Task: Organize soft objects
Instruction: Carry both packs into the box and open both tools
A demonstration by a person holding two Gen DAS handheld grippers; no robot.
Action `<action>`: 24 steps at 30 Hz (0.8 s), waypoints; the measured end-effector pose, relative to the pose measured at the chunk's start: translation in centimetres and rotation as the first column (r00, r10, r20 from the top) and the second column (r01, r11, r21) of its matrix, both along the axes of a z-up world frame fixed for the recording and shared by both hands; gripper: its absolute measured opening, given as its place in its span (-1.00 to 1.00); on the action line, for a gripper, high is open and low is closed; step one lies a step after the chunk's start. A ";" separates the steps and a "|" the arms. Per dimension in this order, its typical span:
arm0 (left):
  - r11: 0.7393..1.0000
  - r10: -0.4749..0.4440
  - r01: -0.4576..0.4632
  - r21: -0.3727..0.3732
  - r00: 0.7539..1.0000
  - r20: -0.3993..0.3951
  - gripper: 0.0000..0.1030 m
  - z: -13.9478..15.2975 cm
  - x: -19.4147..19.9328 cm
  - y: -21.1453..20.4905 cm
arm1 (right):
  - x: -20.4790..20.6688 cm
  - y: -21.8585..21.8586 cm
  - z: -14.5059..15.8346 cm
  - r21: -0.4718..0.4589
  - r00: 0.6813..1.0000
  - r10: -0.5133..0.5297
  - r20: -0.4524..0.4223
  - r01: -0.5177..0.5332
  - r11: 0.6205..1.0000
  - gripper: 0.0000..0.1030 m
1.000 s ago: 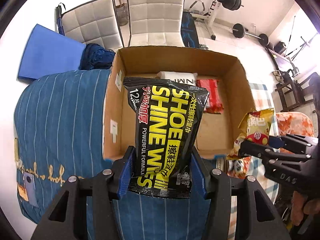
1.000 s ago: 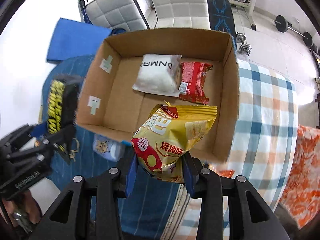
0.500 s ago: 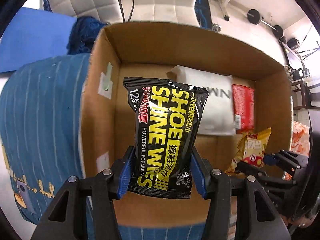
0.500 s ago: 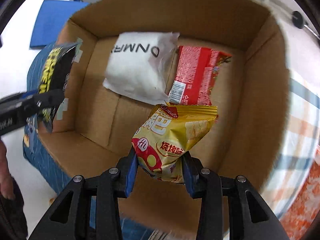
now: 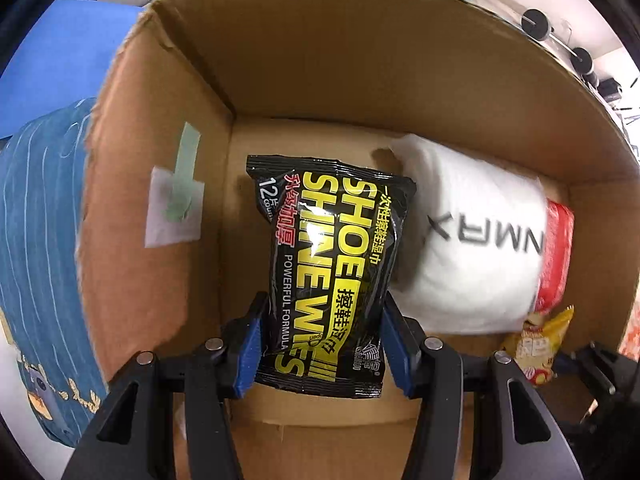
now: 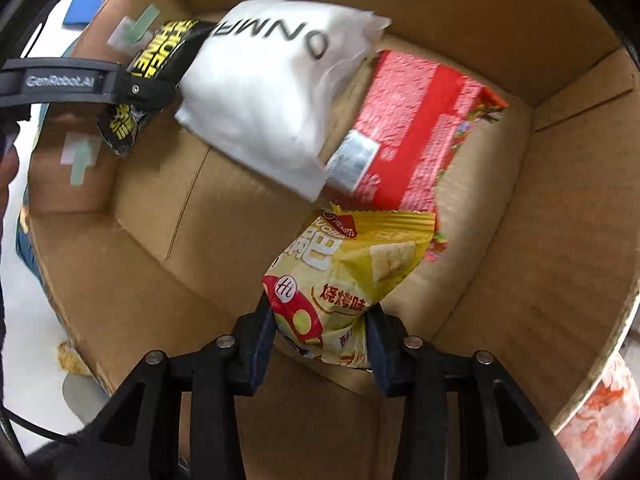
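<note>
My left gripper (image 5: 320, 344) is shut on a black and yellow shoe wipes pack (image 5: 328, 264) and holds it low inside the cardboard box (image 5: 160, 128), near the left wall. My right gripper (image 6: 320, 332) is shut on a yellow chips bag (image 6: 344, 276) inside the same box (image 6: 520, 240), on the right side. A white soft pack (image 5: 468, 256) and a red snack pack (image 5: 556, 256) lie on the box floor; both also show in the right wrist view, white (image 6: 260, 92) and red (image 6: 412, 132). The wipes pack (image 6: 160, 60) shows there too.
The box sits on a bed with a blue striped cover (image 5: 36, 240) on the left and an orange patterned cloth (image 6: 600, 408) on the right. A blue mat (image 5: 60, 64) and gym weights (image 5: 536, 20) lie beyond the box.
Both grippers have moved forward and down into the box with their packs. The box now fills both views.
</note>
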State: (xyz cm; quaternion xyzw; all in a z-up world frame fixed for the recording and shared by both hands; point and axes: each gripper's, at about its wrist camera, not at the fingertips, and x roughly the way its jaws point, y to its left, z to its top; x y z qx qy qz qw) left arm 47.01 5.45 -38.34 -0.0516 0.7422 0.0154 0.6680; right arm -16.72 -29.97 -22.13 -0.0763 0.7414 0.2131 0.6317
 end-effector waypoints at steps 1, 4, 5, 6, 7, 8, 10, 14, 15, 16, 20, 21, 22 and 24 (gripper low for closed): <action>1.000 0.004 -0.004 0.000 1.000 0.000 -0.02 -0.3 0.2 0.0 | 0.1 -0.1 0.1 0.001 1.000 -0.012 -0.002 0.012 1.000 -0.14; 1.000 0.017 -0.017 -0.004 1.000 0.003 0.02 -0.9 0.8 0.0 | 0.2 -0.4 0.4 -0.008 0.999 -0.032 -0.001 0.032 0.999 0.01; 1.000 0.020 -0.020 -0.005 1.000 0.003 0.03 -1.1 1.0 0.0 | 0.2 -0.4 0.4 -0.014 0.999 -0.032 -0.004 0.032 0.999 0.01; 1.000 0.023 -0.023 -0.006 1.000 -0.001 0.03 -1.3 1.2 0.0 | 0.1 -0.3 0.4 -0.026 1.000 -0.027 -0.003 0.027 0.999 0.07; 1.000 0.024 -0.024 -0.012 1.000 -0.004 0.03 -1.5 1.1 0.0 | 0.0 -0.2 0.4 -0.042 1.000 -0.017 0.000 0.017 0.999 0.12; 1.000 0.023 -0.023 -0.011 1.000 -0.011 0.04 -1.7 1.2 -0.1 | -0.1 0.0 0.4 -0.050 1.000 -0.013 0.001 0.013 0.999 0.15; 0.999 0.027 -0.027 -0.018 0.999 -0.021 0.06 -1.7 1.1 -0.2 | -0.1 0.6 0.6 -0.071 1.000 -0.005 0.008 0.005 0.997 0.23; 0.998 0.044 -0.044 -0.035 0.999 -0.024 0.08 -0.9 0.8 -0.1 | -0.4 1.8 1.5 -0.088 0.999 -0.015 0.037 0.018 0.996 0.26; 0.998 0.045 -0.046 -0.037 0.999 -0.023 0.08 -0.6 0.6 -0.2 | -0.4 1.9 1.8 -0.087 0.999 -0.022 0.040 0.025 0.996 0.26; 0.998 0.046 -0.047 -0.039 0.999 -0.021 0.08 -0.2 0.3 -0.2 | -0.5 1.9 2.1 -0.085 0.999 -0.031 0.044 0.034 0.996 0.28; 0.999 0.041 -0.041 -0.035 0.999 -0.003 0.08 1.9 -0.9 -0.4 | -1.4 1.7 3.4 -0.102 0.996 -0.047 0.076 0.054 0.993 0.40; 0.999 0.034 -0.034 -0.031 0.999 0.006 0.08 2.5 -1.2 -0.6 | -1.6 1.7 3.8 -0.109 0.995 -0.051 0.086 0.060 0.992 0.44; 0.999 0.031 -0.030 -0.030 0.999 0.015 0.09 3.1 -1.5 -0.6 | -2.0 1.7 4.2 -0.114 0.994 -0.056 0.094 0.067 0.991 0.44; 1.000 0.024 -0.023 -0.019 0.999 0.045 0.10 4.6 -2.7 -0.7 | -2.4 1.6 4.6 -0.123 0.992 -0.075 0.101 0.087 0.989 0.44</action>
